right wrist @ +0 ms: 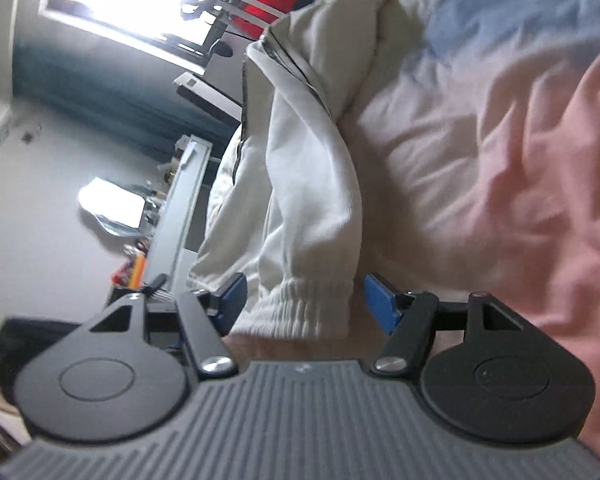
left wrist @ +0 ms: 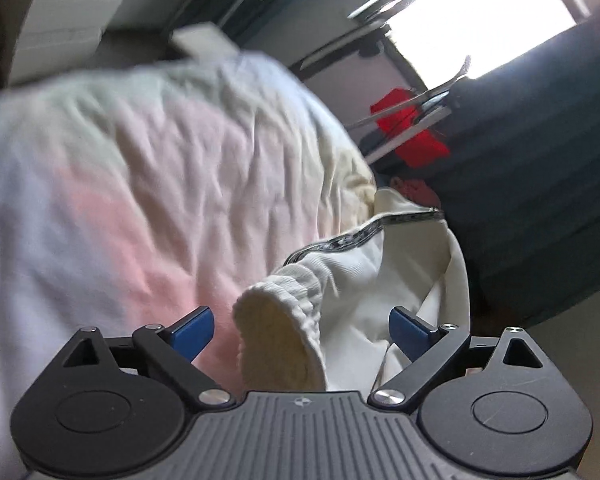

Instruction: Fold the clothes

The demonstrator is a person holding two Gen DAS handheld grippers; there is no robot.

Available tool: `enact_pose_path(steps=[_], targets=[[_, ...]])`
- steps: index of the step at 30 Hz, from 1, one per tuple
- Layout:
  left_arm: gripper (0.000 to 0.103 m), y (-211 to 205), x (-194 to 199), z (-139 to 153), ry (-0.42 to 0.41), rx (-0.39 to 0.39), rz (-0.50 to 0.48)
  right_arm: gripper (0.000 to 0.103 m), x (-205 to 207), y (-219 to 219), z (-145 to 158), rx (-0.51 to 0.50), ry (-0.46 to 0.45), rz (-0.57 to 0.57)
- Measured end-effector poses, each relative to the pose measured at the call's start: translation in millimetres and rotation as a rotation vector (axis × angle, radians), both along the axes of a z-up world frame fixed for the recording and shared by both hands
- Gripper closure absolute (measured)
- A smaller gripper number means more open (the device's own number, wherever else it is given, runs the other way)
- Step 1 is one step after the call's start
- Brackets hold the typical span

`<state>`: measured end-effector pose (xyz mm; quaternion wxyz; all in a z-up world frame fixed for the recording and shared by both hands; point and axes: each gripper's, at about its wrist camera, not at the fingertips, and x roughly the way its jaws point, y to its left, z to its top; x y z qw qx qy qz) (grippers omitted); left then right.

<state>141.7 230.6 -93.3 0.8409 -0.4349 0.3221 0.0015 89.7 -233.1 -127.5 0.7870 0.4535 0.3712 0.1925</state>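
Between the left gripper's (left wrist: pixel 302 330) wide-spread fingers lies a ribbed cuff (left wrist: pixel 278 320) of the white garment (right wrist: pixel 300 184); the right gripper's (right wrist: pixel 304 300) fingers likewise straddle another cuff (right wrist: pixel 300 312), unclamped, on the bed (right wrist: pixel 500 160).

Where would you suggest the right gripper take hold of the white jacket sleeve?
Grip the ribbed cuff: it lies between the open right gripper fingers. Come straight along the sleeve toward its end; the thick elastic band probably holds better than loose fabric.

The right gripper (right wrist: pixel 302 302) stands wide, its 2 blue pads (right wrist: pixel 380 302) flanking the ribbed cuff (right wrist: pixel 300 314) of a white zip jacket (right wrist: pixel 300 184) on the pink-and-blue bedsheet (right wrist: pixel 500 160).
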Motion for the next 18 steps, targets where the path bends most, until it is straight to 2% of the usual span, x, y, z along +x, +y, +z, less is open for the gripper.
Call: enact_pose_path(steps=[3,5,6,7,8,10,13,16,18], targets=[[0.038,-5.9,19.4,-17.4,0.034,0.021,-0.032,0.04,16.8,12.4,-15.1,-0.015,0.023,0.006],[0.059,-9.7,25.9,-22.2,0.041,0.051,-0.043,0.059,19.2,21.6,-21.1,-0.025,0.012,0.03],[0.066,-9.5,27.8,-21.2,0.042,0.063,-0.04,0.06,19.3,25.8,-23.0,-0.033,0.004,0.038],[0.079,-8.0,28.5,-18.9,0.039,0.07,-0.032,0.065,16.6,28.9,-21.8,-0.047,-0.009,0.039],[0.086,-5.3,29.0,-14.9,0.038,0.075,-0.029,0.069,13.7,31.6,-20.4,-0.056,-0.019,0.04],[0.089,1.7,30.2,-3.9,0.038,0.087,-0.023,0.076,6.6,35.8,-15.2,-0.038,-0.024,0.039],[0.09,20.1,41.6,27.4,0.013,0.111,0.002,0.079,-6.6,55.7,0.2,0.003,-0.04,0.046],[0.09,49.3,62.3,67.6,-0.02,0.167,0.05,0.08,-12.7,102.1,21.6,0.014,-0.097,0.085],[0.091,74.2,79.9,93.9,-0.029,0.205,0.096,0.081,-6.5,142.8,28.1,0.062,-0.121,0.125]])
